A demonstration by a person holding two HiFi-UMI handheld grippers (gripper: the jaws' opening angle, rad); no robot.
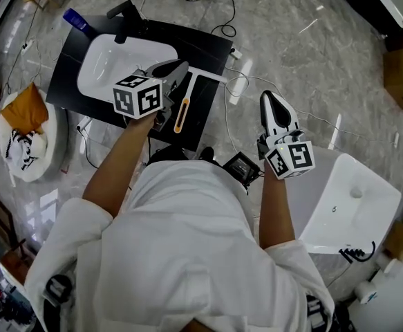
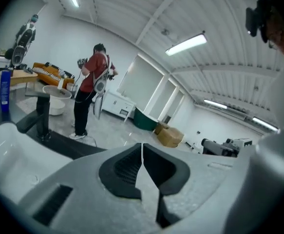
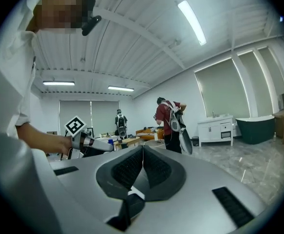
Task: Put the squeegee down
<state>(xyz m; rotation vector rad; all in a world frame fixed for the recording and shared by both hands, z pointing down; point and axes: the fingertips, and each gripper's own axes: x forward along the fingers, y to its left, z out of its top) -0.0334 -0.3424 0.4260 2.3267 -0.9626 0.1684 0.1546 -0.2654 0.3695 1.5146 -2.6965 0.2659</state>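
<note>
The squeegee (image 1: 184, 99), with a white blade and an orange grip, lies flat on the black countertop (image 1: 208, 47) just right of the white basin (image 1: 111, 61). My left gripper (image 1: 175, 67) hovers over the basin's right edge, right beside the squeegee's blade, shut with nothing in it. In the left gripper view its jaws (image 2: 142, 149) meet with nothing between them. My right gripper (image 1: 274, 104) is held over the floor to the right of the countertop, shut and empty. The right gripper view shows its jaws (image 3: 142, 151) pressed together and the left gripper (image 3: 90, 145) at the left.
A black faucet (image 1: 125, 12) and a blue bottle (image 1: 77, 21) stand behind the basin. Another white sink (image 1: 346, 206) sits at the right, a cardboard box (image 1: 401, 75) far right, a bag with orange cloth (image 1: 25, 130) at the left. Cables cross the floor. A person in red (image 3: 170, 123) stands beyond.
</note>
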